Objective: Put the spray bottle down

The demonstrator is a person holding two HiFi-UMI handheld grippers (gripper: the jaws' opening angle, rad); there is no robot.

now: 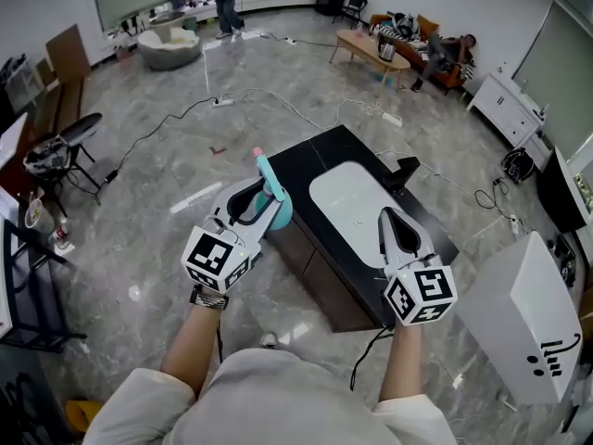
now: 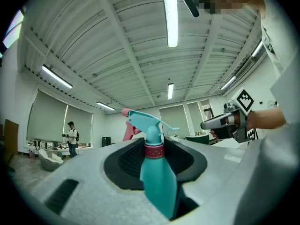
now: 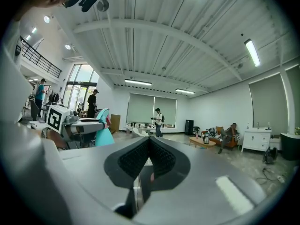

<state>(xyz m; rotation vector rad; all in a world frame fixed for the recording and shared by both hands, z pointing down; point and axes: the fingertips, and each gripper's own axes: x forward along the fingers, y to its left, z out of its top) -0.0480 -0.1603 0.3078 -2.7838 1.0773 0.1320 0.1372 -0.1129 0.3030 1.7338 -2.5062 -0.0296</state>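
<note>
Head view gives us the grey stone floor spreading across the whole room, and on it the black table straight ahead of us. At our right stands a white box, near the table's right corner. On the tabletop lies a white oval mat. We hold our left gripper out by the table's left edge, and our right gripper over the mat's right edge. Left gripper view shows us its jaws clamped on the teal spray bottle, one pad on either side. The bottle stands upright in the grip, up off the table, its pink trigger toward the left. Right gripper view shows us that gripper's jaws closed together with nothing between them.
</note>
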